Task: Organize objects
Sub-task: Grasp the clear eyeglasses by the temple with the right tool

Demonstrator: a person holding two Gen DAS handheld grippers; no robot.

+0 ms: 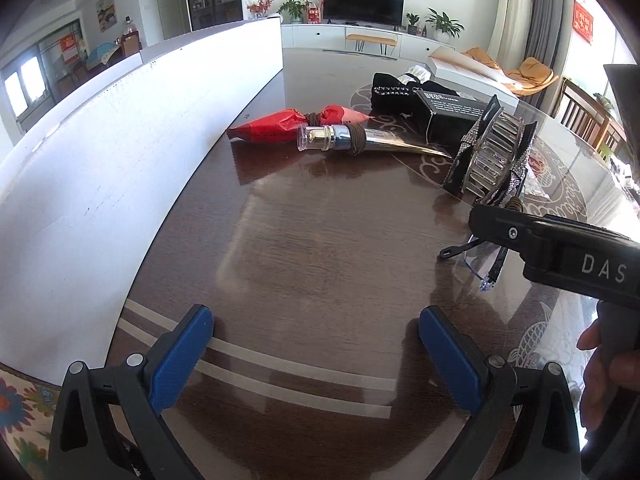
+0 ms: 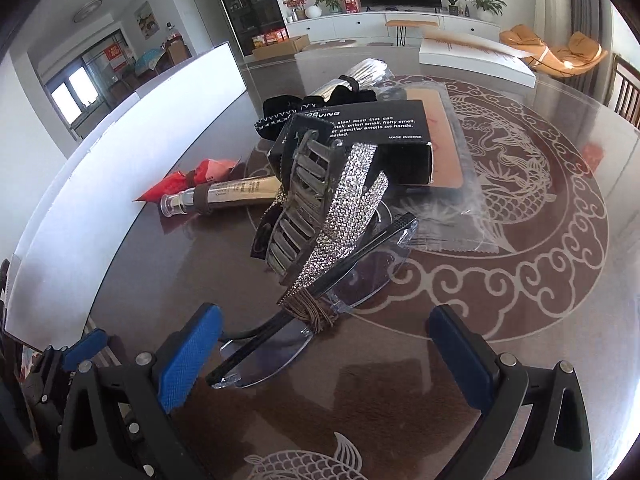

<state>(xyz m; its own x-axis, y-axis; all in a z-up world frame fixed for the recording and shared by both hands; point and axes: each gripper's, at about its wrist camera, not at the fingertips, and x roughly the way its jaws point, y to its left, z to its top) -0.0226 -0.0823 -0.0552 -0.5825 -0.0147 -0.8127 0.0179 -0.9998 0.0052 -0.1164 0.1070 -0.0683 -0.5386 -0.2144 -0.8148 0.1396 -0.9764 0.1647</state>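
A rhinestone hair claw [image 2: 320,216] is bound by a brown hair tie [image 2: 316,314] to clear glasses [image 2: 260,364] on the dark table. My right gripper [image 2: 324,356] is open, and the glasses' near lens lies between its blue pads, close to the left pad [image 2: 188,356]. In the left wrist view the claw [image 1: 496,152] and glasses [image 1: 480,264] are at the right, with the right gripper [image 1: 492,216] just over them. My left gripper [image 1: 318,356] is open over bare table. A silver tube [image 1: 360,142] and a red pouch [image 1: 272,126] lie further back.
A long white box [image 1: 120,152] runs along the left side. A black printed box [image 2: 372,132], a black pouch [image 2: 288,108] and a flat clear-wrapped packet [image 2: 444,148] sit behind the claw. A white flat box [image 2: 476,60] lies at the far edge. A hand [image 1: 604,368] holds the right gripper.
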